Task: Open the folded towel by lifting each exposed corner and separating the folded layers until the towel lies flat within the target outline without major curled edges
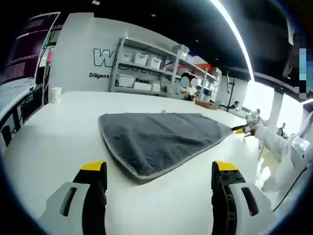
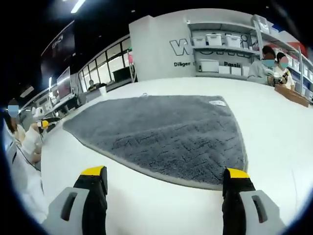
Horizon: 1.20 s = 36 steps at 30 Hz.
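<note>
Grey towel spread on the white worktop, both tongs hanging back from it.

The towel lies on the smooth worktop, soft looped pile with a pale stitched hem and a small label. Left tongs and right tongs hover spread and empty just short of its edge, probably lining up on a corner.

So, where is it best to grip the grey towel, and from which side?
Probably the towel's nearest pointed corner, approached low from the table edge between the open left gripper's jaws: there the pale hem tapers to a thin tip facing that gripper.
</note>
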Each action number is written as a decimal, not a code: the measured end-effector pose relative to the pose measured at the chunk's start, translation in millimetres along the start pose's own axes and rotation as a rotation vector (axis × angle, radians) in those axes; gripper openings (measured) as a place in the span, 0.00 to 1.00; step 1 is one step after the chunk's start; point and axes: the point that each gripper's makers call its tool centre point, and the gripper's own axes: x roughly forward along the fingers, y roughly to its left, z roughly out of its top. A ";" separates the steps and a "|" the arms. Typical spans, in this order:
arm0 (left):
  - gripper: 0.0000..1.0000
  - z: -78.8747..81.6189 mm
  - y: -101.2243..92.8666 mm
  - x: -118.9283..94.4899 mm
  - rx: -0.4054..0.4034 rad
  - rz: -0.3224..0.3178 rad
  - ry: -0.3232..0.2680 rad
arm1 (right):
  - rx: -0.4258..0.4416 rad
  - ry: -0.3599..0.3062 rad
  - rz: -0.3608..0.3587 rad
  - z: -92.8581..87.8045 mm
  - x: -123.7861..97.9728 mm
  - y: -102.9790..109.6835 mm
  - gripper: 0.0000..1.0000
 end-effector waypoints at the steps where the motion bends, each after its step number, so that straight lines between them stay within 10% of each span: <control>1: 0.87 0.4 0.3 -1.3 0.000 0.002 -0.002 | 0.019 -0.007 -0.003 1.8 -1.9 -0.7 0.98; 14: 0.91 9.8 -5.0 -14.1 0.021 0.015 -0.012 | -0.210 0.046 -0.133 4.1 -67.1 -8.1 0.99; 36: 0.99 16.8 -38.3 -32.6 0.110 0.035 0.176 | -0.213 -0.019 -0.110 34.8 -119.7 25.5 0.99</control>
